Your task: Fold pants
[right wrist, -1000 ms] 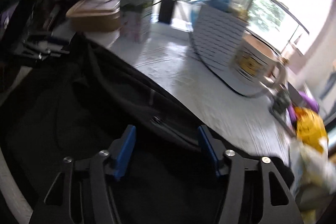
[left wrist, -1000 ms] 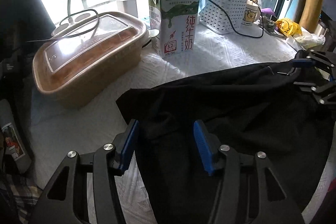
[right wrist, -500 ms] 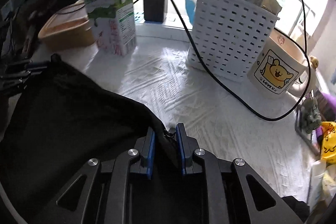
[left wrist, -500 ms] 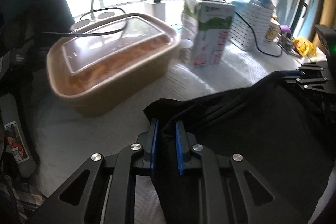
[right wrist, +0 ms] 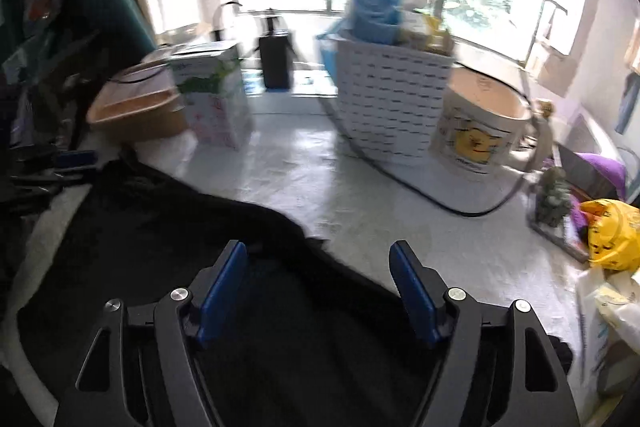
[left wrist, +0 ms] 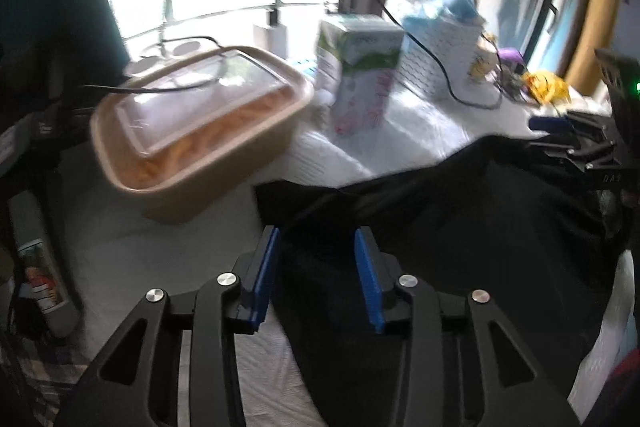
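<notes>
both grippers open over pants (left wrist: 460, 227).

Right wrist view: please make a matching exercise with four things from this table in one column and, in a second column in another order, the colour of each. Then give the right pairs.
Things:
1. pants
2. slotted basket
3. bag at the right edge
4. food container with clear lid

Colours:
A. yellow
B. brown
C. black
D. white

Right pairs: 1-C, 2-D, 3-A, 4-B.
</notes>
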A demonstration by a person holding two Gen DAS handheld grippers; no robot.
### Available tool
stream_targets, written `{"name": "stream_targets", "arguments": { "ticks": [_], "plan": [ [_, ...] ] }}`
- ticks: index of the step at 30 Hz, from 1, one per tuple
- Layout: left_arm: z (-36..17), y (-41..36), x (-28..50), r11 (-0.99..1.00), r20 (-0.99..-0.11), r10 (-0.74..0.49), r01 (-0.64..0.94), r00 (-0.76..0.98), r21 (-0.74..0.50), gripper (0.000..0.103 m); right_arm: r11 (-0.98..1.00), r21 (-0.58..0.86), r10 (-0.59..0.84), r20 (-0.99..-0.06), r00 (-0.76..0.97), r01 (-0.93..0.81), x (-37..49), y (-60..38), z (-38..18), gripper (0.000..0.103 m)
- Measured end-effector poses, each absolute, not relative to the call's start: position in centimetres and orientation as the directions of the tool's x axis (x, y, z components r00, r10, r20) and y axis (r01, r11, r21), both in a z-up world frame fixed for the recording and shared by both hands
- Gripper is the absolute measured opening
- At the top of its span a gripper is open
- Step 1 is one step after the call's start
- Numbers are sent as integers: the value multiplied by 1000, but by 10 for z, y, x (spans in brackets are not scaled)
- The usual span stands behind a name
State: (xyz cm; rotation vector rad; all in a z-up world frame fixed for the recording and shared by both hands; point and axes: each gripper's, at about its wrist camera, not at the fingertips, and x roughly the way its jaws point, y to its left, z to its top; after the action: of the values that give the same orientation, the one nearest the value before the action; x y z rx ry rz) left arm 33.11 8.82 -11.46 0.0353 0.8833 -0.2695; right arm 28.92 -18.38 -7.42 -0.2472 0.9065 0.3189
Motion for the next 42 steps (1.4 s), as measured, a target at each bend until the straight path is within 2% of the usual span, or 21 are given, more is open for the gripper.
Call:
{"name": "stream_targets", "arguments": {
  "ticks": [5, 12, 21, 23, 25, 34, 37, 42],
  "plan": [
    [-136, 74, 348, 972, -798, -131, 235, 588, 13, 38, 935, -66, 161, -797, 583, -350, 287, -179, -74, 76],
    [-132, 75, 360, 983, -790, -70, 177, 609, 49, 38, 971, -75, 94, -758, 645, -229, 257, -213, -54, 76],
    [-84, 90, 316, 987, -722, -151, 140, 675, -76, 38, 999, -42, -14, -724, 690, -24, 180, -282, -37, 76],
    [-81, 82, 296, 982, -717, -183, 161, 672, -100, 38, 999, -44, -49, -721, 691, 25, 162, -298, -36, 80],
    [-83, 71, 280, 975, -725, -217, 188, 654, -123, 38, 997, -39, -75, -717, 693, 68, 144, -313, -36, 84],
    [-112, 7, 223, 929, -766, -363, 273, 531, -251, 38, 982, -21, -145, -719, 680, 187, 84, -355, -43, 85],
    [-123, -12, 214, 921, -782, -377, 290, 496, -260, 38, 979, -18, -153, -729, 667, 205, 74, -362, -50, 85],
    [-137, -24, 208, 933, -809, -331, 297, 485, -204, 38, 978, -7, -145, -735, 663, 206, 64, -367, -59, 86]
  ]
}}
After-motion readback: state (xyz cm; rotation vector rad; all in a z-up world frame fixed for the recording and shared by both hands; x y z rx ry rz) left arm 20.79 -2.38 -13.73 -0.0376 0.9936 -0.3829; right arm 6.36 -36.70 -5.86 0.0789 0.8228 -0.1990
